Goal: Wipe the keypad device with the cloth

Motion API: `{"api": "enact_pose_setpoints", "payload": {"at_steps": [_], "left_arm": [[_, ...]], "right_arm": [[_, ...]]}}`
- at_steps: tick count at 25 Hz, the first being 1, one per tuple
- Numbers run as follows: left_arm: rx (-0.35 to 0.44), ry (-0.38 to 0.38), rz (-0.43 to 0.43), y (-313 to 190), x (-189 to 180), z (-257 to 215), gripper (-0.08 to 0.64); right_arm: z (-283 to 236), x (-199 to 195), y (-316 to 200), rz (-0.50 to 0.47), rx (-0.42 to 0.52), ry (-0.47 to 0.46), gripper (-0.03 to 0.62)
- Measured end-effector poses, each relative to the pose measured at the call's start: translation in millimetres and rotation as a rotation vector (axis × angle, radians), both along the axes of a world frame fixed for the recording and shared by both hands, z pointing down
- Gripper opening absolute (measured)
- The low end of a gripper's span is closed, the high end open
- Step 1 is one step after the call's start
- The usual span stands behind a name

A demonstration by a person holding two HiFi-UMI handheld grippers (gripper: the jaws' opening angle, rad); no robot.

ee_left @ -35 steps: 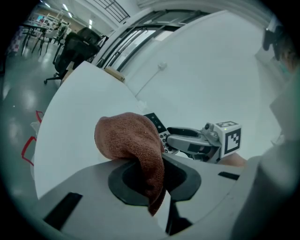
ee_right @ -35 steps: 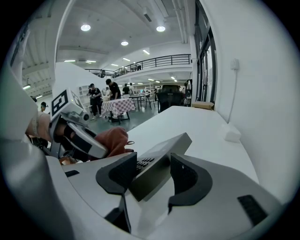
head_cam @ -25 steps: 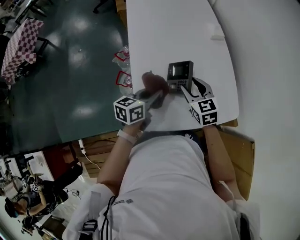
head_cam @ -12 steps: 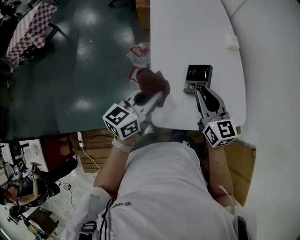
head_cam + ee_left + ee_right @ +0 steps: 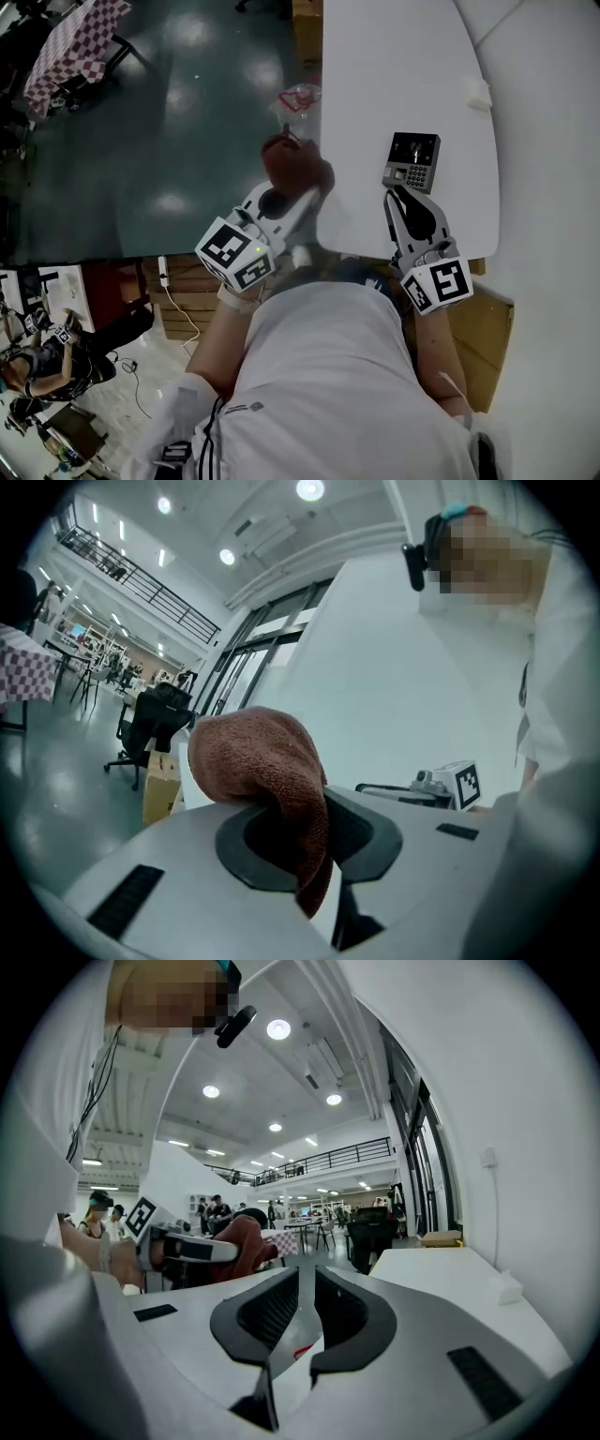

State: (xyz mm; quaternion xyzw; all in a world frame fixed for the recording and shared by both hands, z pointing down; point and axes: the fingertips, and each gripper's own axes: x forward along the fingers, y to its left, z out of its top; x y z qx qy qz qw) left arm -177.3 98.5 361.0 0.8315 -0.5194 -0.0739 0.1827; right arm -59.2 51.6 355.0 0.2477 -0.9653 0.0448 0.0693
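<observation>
The left gripper (image 5: 309, 829) is clamped on the cloth (image 5: 253, 761), which flops out over its jaws. The right gripper (image 5: 305, 1312) has just been closing: jaws nearly together, nothing between them. The cloth looks soft, light and grippy, best pinched at a bunched fold. The keypad (image 5: 412, 161) looks rigid, light and likely to slide, so brace its sides. It sits on the table (image 5: 394, 75), just ahead of the right gripper, apart from the cloth. Count: 1 cloth, 1 keypad, 2 grippers.
</observation>
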Motion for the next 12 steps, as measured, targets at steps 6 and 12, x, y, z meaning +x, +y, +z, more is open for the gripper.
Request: {"api": "enact_pose_setpoints", "payload": {"at_steps": [6,12], "left_arm": [[0.028,-0.001,-0.019,6.5,10.2,-17.6,0.052],[0.061,-0.028,-0.005,8.2,22.0,-27.1,0.052]], "right_arm": [[-8.8,-8.3,14.6,-0.079,0.049,0.041,0.04],[-15.6,-5.7,22.1,-0.104,0.044,0.012,0.04]]}}
